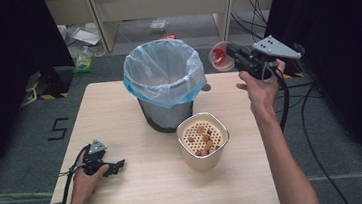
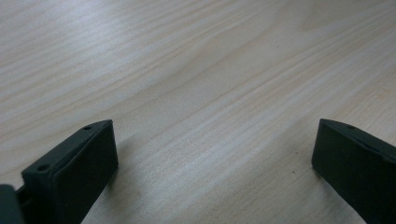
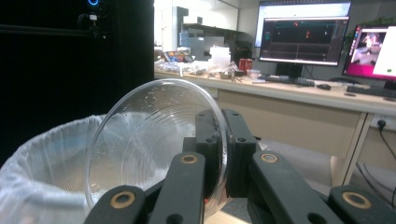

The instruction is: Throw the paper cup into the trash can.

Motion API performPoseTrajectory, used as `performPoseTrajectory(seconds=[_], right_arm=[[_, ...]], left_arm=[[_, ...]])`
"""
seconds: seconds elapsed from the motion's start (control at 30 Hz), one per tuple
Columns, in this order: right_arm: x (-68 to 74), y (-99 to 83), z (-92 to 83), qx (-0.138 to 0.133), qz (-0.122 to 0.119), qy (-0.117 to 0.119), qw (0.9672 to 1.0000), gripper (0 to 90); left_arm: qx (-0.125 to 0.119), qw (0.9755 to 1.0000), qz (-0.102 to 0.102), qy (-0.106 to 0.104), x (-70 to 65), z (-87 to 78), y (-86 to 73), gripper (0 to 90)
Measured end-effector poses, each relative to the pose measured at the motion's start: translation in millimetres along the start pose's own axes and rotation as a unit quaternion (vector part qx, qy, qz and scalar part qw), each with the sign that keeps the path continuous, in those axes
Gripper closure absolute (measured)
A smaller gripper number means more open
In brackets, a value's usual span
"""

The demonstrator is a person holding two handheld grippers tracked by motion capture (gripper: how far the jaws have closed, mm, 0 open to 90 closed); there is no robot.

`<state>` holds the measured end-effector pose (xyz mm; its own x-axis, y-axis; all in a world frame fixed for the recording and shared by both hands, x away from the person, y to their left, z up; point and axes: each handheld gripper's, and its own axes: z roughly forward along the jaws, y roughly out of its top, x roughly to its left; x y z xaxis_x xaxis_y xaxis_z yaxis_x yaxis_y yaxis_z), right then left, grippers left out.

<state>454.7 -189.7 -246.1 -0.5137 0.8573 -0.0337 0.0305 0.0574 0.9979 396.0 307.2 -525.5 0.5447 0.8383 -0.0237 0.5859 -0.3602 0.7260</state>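
Note:
My right gripper [image 1: 230,53] is raised beside the right rim of the bin and is shut on the rim of a clear plastic bowl [image 1: 221,58]. The bowl is tipped on its side, and a red patch shows in it in the high view. In the right gripper view the bowl [image 3: 149,140] is pinched at its edge between the jaws of my right gripper [image 3: 223,121], with droplets on its wall and the bin's bag [image 3: 42,158] just below it. My left gripper [image 1: 119,166] lies on the table at the front left. Its jaws stand wide apart over bare wood, and nothing is between them [image 2: 215,140].
A dark bin lined with a pale bag [image 1: 164,76] stands at the middle back of the wooden table [image 1: 115,118]. In front of it is a cream tub [image 1: 203,142] with a perforated insert holding brown pieces. Cables trail off the right side.

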Motion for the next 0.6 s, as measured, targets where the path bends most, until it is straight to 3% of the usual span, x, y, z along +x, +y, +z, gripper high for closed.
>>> performPoseTrajectory(seconds=[0.27,0.6], right_arm=[[12.5,24.1,22.2,-0.005,-0.003,0.025,0.9997,86.6],[40.3,24.7,64.3,0.023,-0.008,0.055,0.9982,86.1]], left_arm=[[0.0,1.0,0.0,0.0,0.0,0.0,0.0,0.0],[0.0,1.0,0.0,0.0,0.1,0.0,0.0,0.0]])
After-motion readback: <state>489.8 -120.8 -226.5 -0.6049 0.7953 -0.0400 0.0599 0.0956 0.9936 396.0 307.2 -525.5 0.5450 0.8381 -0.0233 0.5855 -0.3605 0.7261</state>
